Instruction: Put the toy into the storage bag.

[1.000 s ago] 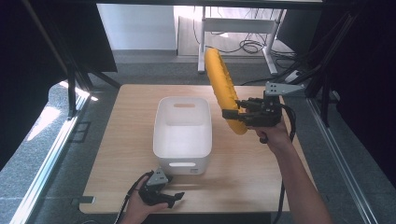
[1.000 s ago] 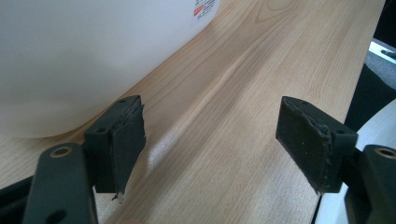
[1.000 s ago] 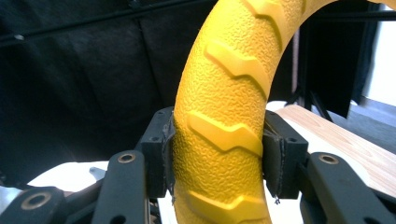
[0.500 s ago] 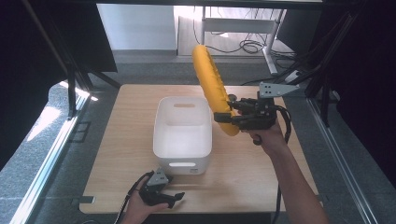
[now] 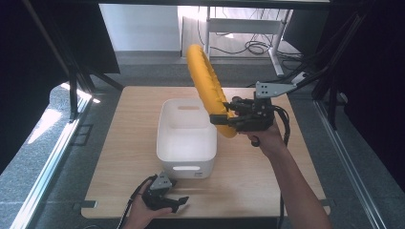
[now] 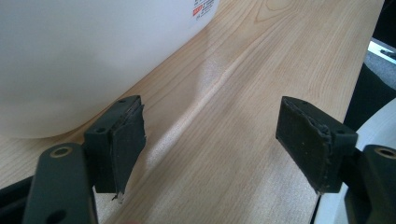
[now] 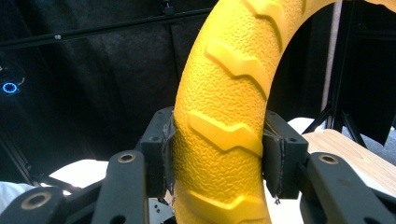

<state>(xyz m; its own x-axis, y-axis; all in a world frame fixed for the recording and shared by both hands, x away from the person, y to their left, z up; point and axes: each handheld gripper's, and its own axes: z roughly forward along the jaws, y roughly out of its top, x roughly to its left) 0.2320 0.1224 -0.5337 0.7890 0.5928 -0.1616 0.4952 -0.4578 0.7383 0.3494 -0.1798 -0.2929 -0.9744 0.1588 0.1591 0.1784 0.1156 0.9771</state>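
- Left gripper [image 5: 165, 198]: near edge of the light wooden table [image 5: 133, 138], resting low beside the front wall of the white rectangular plastic bin [image 5: 186, 143]. Jaws spread apart, nothing btwn them; pads [image 6: 126, 140] show bare table in the left gripper view. Idle.
- Bin: mid-table, looks empty inside, handle slot facing you.
- Right gripper [image 5: 229, 119]: to the bin's right, held off the table, clenched on the yellow rubber ring with moulded tyre tread [image 5: 207, 86]. Right gripper view: pads [image 7: 273, 156] press both sides of the ring [image 7: 224, 116].
- Ring: airborne, gripped at its lower part, the rest leaning up and back over the bin's far right corner.
- Step in hand, by my read: carrying ring to bin.
- Next move calls for: bring ring over the opening, tilt it flatter so it clears the rim, lower, then let go. Ring looks wide vs. bin – watch for a snag.
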